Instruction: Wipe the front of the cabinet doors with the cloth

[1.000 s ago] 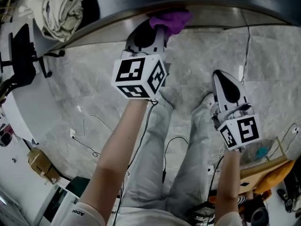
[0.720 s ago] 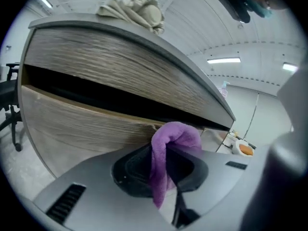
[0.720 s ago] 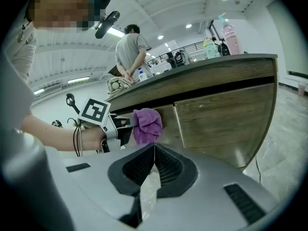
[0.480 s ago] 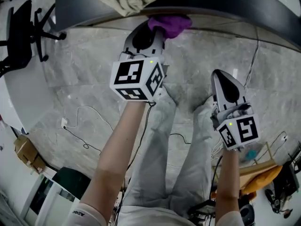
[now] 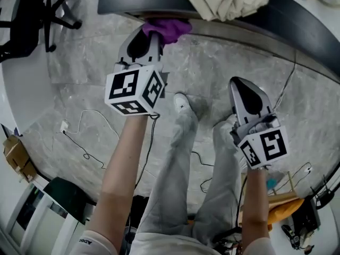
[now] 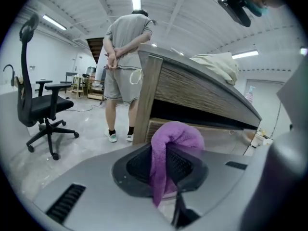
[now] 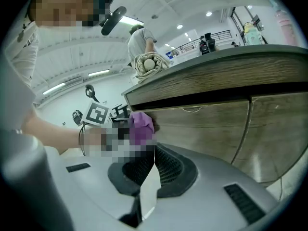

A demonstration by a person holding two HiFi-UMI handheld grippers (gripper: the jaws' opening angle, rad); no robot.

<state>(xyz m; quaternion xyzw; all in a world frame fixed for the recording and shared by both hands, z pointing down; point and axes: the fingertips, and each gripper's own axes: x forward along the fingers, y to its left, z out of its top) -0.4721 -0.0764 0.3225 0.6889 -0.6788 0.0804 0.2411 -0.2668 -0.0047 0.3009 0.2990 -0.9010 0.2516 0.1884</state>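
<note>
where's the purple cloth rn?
Purple cloth is clamped in the left gripper, top left-centre of the head view, up at the wooden cabinet front just under the countertop edge.

**A:** What colours are in front of you?

**B:** My left gripper is pale grey with black ribbed pads. The cloth in it is vivid purple. Its cube bears black-and-white square markers.

**A:** And the cabinet?

**B:** The cabinet door is brown with streaky horizontal wood grain, and the countertop is near black. The floor is grey veined stone. My trousers are light grey. My right gripper matches the left: grey shell, black pads, same marker pattern. An office chair is black.
</note>
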